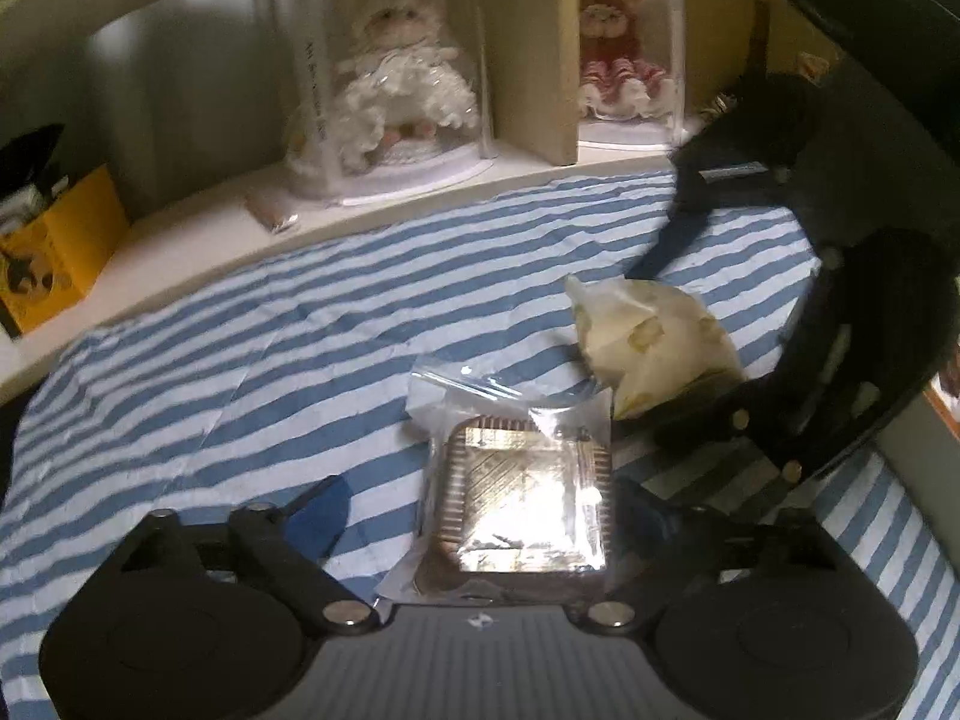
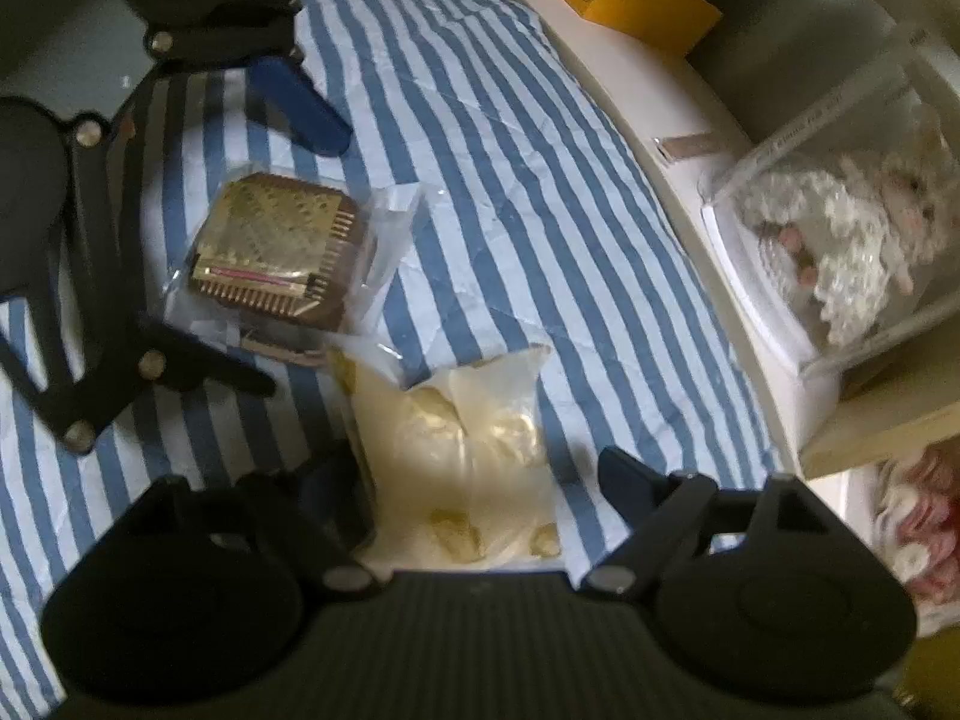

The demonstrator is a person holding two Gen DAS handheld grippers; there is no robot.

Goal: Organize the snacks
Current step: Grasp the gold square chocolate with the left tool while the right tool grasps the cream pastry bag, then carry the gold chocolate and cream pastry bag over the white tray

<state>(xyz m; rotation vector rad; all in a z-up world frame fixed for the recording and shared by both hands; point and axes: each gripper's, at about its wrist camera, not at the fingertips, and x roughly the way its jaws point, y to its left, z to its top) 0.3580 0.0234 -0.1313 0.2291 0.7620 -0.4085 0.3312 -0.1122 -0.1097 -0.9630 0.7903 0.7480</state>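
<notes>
In the left wrist view the left gripper (image 1: pixel 480 510) stands low over the blue-and-white striped cloth (image 1: pixel 240 360), jaws wide, with the gold-topped cake in a clear wrapper (image 1: pixel 522 516) lying between the blue fingers (image 1: pixel 318 516); the pads do not appear to press on it. Just beyond it, touching its wrapper's edge, lies the cream snack pouch (image 1: pixel 648 342), and the right gripper (image 1: pixel 690 324) reaches down over that pouch from the right.

The right wrist view shows the same pair from the other side: the right gripper's jaws stand wide with the pouch between them, lying loose on the cloth. This view alone shows the cake's ridged brown side and a red strip along its gold lid.

Farther off, on the shelf (image 1: pixel 198 234) behind the counter, a clear display box (image 1: pixel 384 90) holds a doll in a white ruffled dress, a second box (image 1: pixel 630 54) holds a doll in red, and a yellow carton (image 1: pixel 54 252) stands at the left.
</notes>
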